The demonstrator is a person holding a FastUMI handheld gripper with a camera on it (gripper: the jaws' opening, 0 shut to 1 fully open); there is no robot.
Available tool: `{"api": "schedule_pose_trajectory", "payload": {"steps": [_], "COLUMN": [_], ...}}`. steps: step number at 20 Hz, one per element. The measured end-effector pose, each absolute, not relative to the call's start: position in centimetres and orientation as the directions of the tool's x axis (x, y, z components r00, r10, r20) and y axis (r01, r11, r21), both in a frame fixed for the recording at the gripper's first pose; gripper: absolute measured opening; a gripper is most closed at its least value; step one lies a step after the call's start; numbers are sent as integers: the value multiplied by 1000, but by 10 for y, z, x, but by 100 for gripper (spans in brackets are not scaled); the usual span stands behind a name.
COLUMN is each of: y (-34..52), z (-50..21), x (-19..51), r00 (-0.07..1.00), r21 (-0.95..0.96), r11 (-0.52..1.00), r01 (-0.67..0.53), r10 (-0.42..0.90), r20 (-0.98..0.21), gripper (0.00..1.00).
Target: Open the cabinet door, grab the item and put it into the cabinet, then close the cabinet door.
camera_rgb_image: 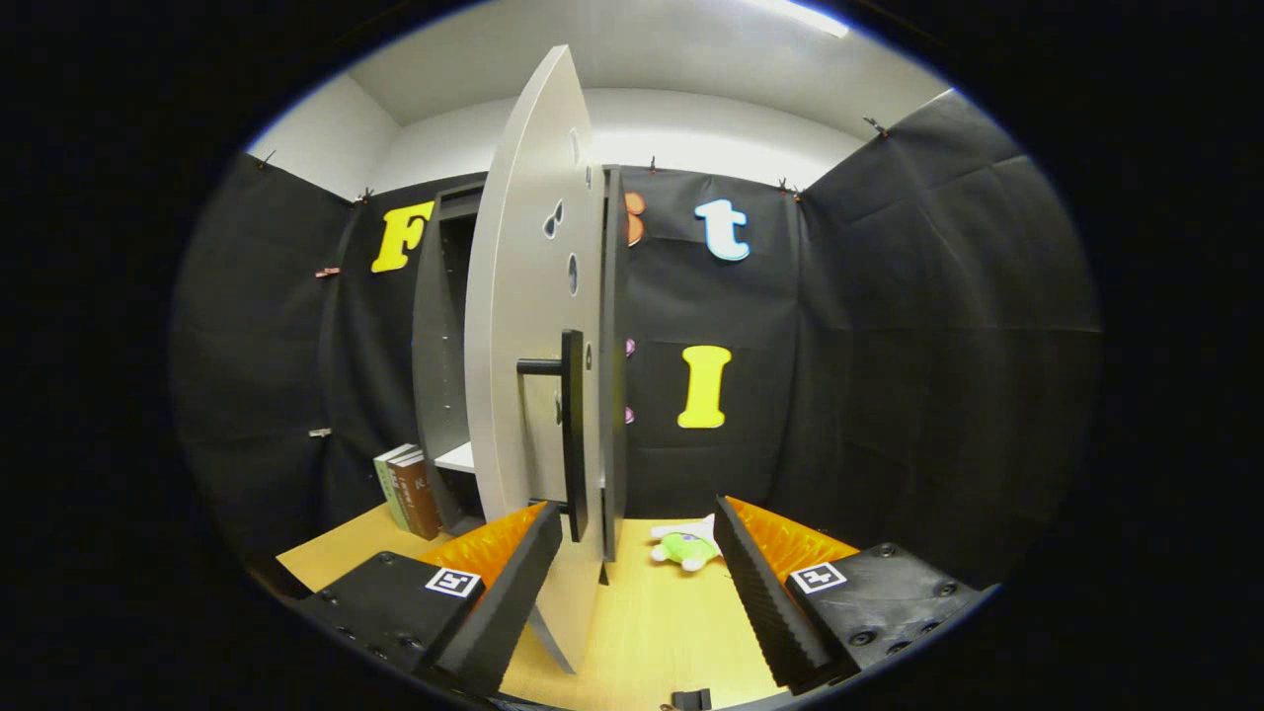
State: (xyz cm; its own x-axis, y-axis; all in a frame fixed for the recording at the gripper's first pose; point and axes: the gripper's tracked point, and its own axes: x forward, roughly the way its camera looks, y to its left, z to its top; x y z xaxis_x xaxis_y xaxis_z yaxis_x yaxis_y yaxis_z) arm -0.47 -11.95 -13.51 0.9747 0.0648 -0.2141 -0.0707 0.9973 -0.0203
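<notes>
Two fingers of the tool (637, 553) stand spread wide, the grey cabinet's open pale door (523, 346) between them, and a small green-and-white plush toy (686, 546) lying just ahead on the wooden tabletop (652, 632).

Booth hung all round with black cloth (889, 326), creased in places and pinned along its top edge by small clips. Above the cloth, plain white wall (326, 138) and a pale ceiling (652, 59), lit by a bright strip light (805, 15) at the upper right (glare spreading down the white wall behind). Below, a light wooden tabletop (652, 622) with a visible grain, running back to the foot of the cloth. Toward the left rear of the tabletop, a few books (410, 491) standing upright, spines forward, close against the dark cloth.
</notes>
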Motion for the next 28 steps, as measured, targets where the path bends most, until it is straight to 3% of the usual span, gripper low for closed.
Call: {"api": "schedule_pose_trajectory", "payload": {"steps": [5,9,14,24,28], "y": [-103,-88,-57,55,109], "z": [-142,-150,-152,-167,-180], "x": [9,5,7,32,57], "r00": [964,953,952,954,941], "r21": [-25,91,76,90,128], "r11": [988,985,985,986,972], "r01": [-150,-148,-156,-137,-198], "r10": [141,166,170,156,225], "r20": [-225,-252,-253,-255,-254], "gripper": [94,95,97,97,97]}}
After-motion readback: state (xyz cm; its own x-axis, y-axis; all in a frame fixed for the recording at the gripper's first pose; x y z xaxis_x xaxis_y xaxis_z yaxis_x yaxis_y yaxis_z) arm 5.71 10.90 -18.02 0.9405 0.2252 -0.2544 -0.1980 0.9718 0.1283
